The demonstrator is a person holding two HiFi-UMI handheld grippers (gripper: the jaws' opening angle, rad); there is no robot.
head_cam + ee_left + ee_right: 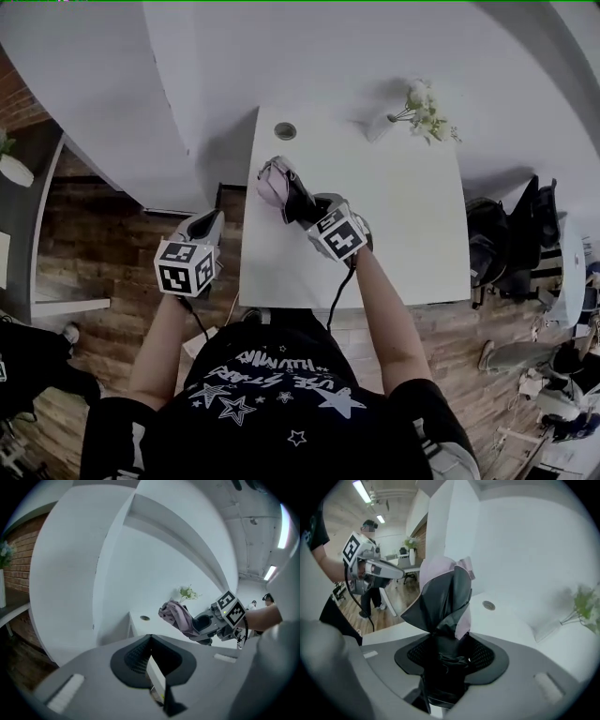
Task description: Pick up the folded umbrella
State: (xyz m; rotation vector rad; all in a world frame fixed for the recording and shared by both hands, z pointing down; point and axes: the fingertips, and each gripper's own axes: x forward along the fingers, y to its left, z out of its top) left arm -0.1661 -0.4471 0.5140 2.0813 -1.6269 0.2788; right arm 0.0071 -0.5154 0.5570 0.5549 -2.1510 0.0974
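The right gripper (302, 208) was positioned over the left half of the white tabletop (412, 234). Its fingers were closed on the folded umbrella (274, 184), clamping the dark handle end. The right gripper view showed the black and pink fabric bunched between the two ribbed pads and spreading out beyond the fingertips. The free end of the umbrella projected away from the person, toward the rear left corner of the tabletop. In the left gripper view the umbrella appeared raised off the surface, supported by the right gripper only.

The left gripper (210, 223) was located beside the left edge of the tabletop, above the wooden floor (103, 244), well apart from the umbrella. Its fingers were closed tip against tip, with no item between them. Its camera faced across the tabletop toward the right gripper and the umbrella.

A round cable port (285, 131) was set in the tabletop near the rear edge, behind the umbrella. A small bunch of pale flowers (424, 111) stood at the rear right of the tabletop, against the white wall (309, 56). Dark bags or chairs (511, 239) stood on the floor off the right edge of the tabletop; their exact type could not be determined. The person wore a black shirt (272, 394) printed with white stars.
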